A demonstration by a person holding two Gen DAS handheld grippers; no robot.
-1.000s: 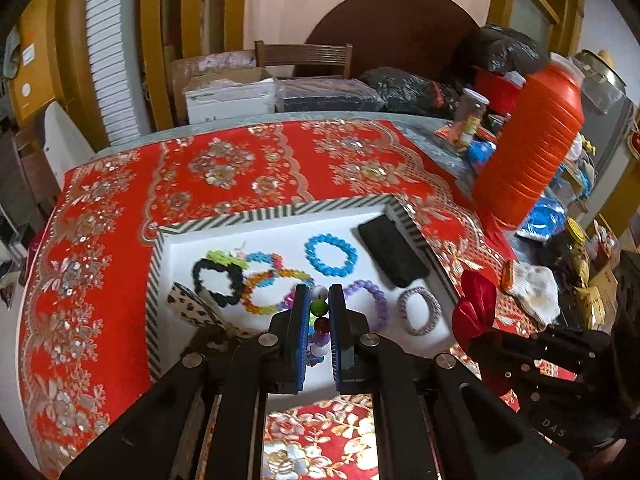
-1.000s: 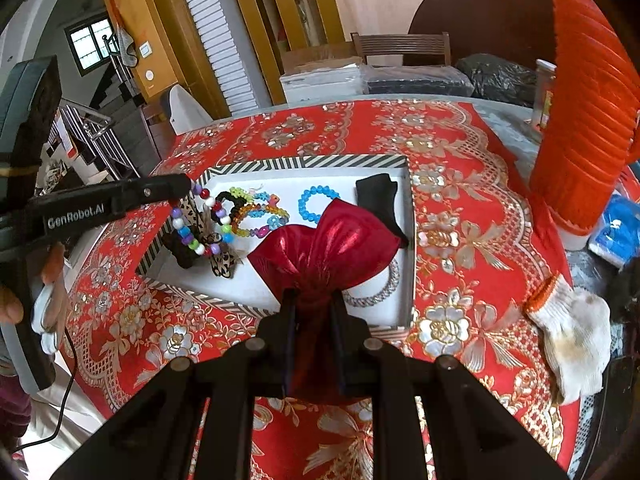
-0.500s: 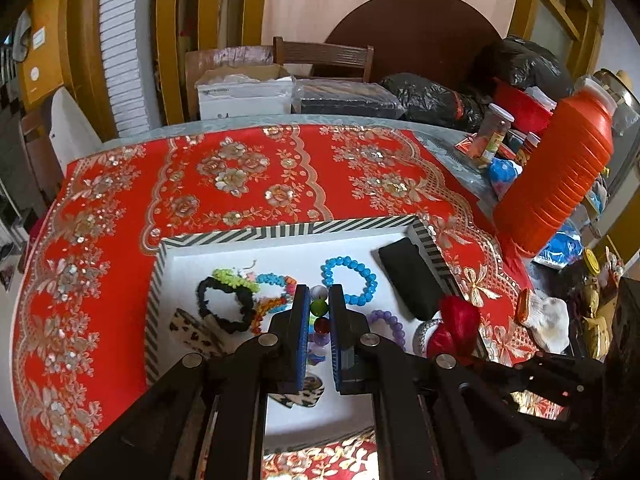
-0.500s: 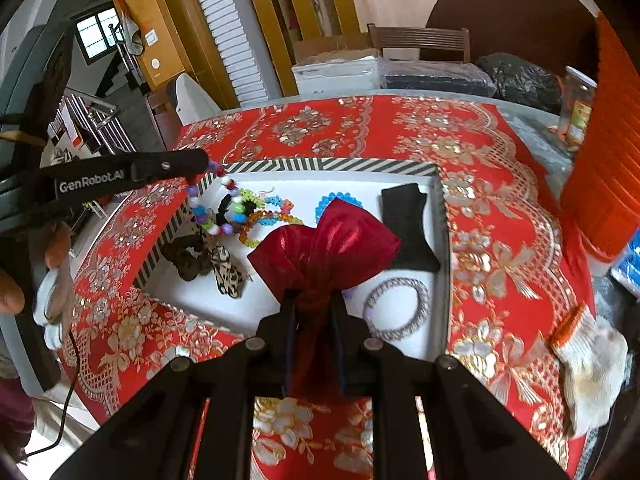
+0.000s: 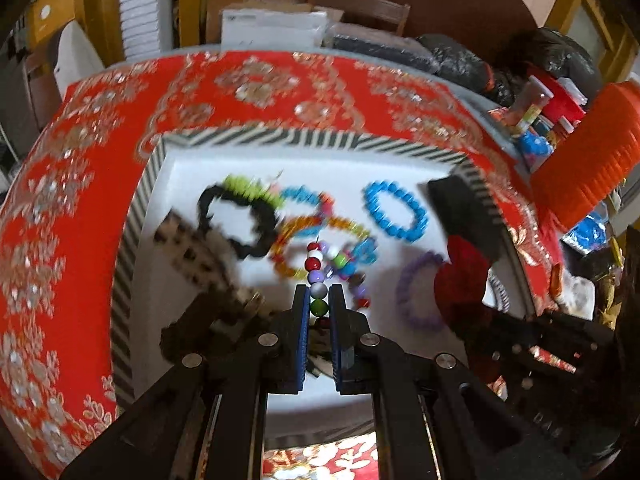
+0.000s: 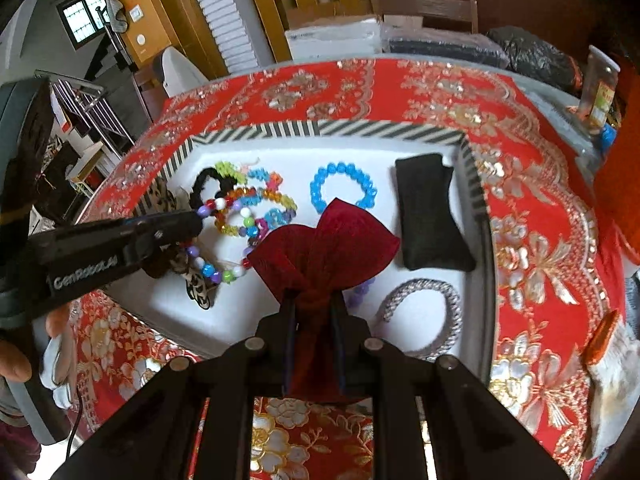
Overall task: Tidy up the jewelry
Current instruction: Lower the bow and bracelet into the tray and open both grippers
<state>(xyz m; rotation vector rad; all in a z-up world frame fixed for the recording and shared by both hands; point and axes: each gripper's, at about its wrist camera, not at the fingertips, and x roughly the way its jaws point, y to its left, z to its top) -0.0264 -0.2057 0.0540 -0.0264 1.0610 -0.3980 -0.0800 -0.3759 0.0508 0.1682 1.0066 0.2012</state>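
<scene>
My left gripper (image 5: 319, 294) is shut on a multicoloured bead bracelet (image 5: 318, 268) and holds it above the white tray (image 5: 280, 160). It also shows in the right wrist view (image 6: 194, 216), with the bracelet (image 6: 224, 240) hanging from it. My right gripper (image 6: 313, 300) is shut on the neck of a dark red cloth pouch (image 6: 324, 248), whose mouth stands open just right of the bracelet. The pouch (image 5: 460, 276) also shows in the left wrist view. A blue bead bracelet (image 6: 344, 188), a silver bangle (image 6: 420, 312) and a black pouch (image 6: 430, 216) lie in the tray (image 6: 360, 128).
More bracelets and a black scrunchie (image 5: 236, 220) lie in the tray's left half, with a leopard-print band (image 5: 192, 252). A tall orange ribbed container (image 5: 588, 152) stands to the right on the red tablecloth (image 5: 80, 160). A white glove (image 6: 616, 380) lies at the right edge.
Both grippers have moved forward over the tray and closer together. The bead bracelet now hangs right beside the open mouth of the red pouch.
</scene>
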